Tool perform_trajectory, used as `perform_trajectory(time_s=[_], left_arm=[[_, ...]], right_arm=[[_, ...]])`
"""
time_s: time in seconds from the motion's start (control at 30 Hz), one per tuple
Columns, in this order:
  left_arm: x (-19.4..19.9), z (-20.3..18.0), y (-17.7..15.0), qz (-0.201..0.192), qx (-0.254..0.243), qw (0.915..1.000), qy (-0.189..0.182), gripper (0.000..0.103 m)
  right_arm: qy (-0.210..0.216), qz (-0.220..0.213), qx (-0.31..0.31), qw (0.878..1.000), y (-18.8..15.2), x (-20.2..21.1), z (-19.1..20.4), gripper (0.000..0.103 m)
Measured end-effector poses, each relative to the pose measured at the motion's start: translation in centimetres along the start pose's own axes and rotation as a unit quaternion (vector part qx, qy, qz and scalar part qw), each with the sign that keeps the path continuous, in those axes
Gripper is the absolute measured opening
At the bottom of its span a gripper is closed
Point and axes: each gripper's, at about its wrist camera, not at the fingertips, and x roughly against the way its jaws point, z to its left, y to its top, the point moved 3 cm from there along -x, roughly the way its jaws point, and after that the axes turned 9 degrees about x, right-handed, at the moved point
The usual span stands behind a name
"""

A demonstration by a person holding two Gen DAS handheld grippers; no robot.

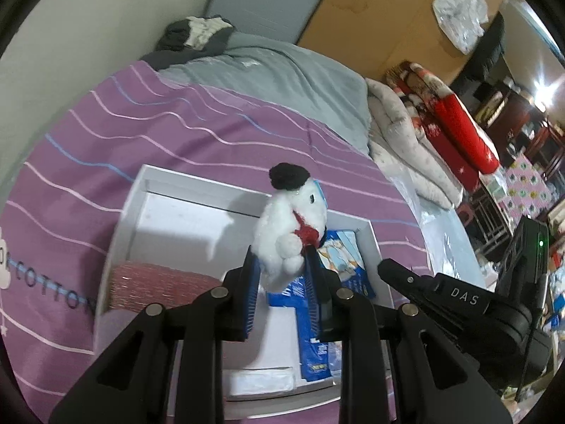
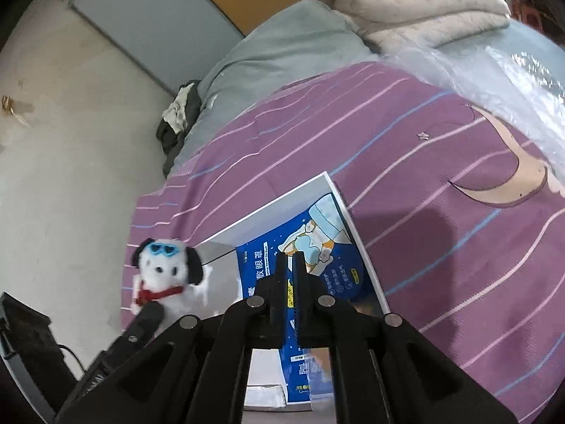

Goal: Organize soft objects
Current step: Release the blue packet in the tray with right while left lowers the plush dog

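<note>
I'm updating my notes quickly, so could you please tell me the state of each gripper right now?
Left gripper: closed on the white plush dog.
Right gripper: closed, holding nothing.

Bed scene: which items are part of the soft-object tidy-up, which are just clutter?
In play:
- white plush dog, clamped in the left gripper
- white box
- blue eye-mask packet in the box
- pink knitted item in the box
- right gripper, shut, empty

Lying about:
- purple striped sheet
- folded quilts
- dark clothes
</note>
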Motion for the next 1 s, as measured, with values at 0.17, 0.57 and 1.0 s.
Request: perform_trajectory(time_s=[0.17, 0.57, 1.0], left_arm=[[-1.2, -1.1, -0.9, 0.031, 0.002, 0.9994, -0.013, 0.026], [-5.0, -2.8, -2.5, 0.108, 0.06, 0.9904, -0.061, 0.026], [-5.3, -1.8, -2.9, 0.101, 0.086, 0.9896, -0.056, 0.06]], right_arm=[[0.0, 0.009, -0.001, 1.0, -0.1, 0.4, -0.9, 0.002], [0.014, 0.005, 0.0, 1.0, -0.1, 1.7, -1.6, 0.002], [0.008, 0.01, 0.003, 1.0, -0.1, 1.3, -1.3, 0.002]])
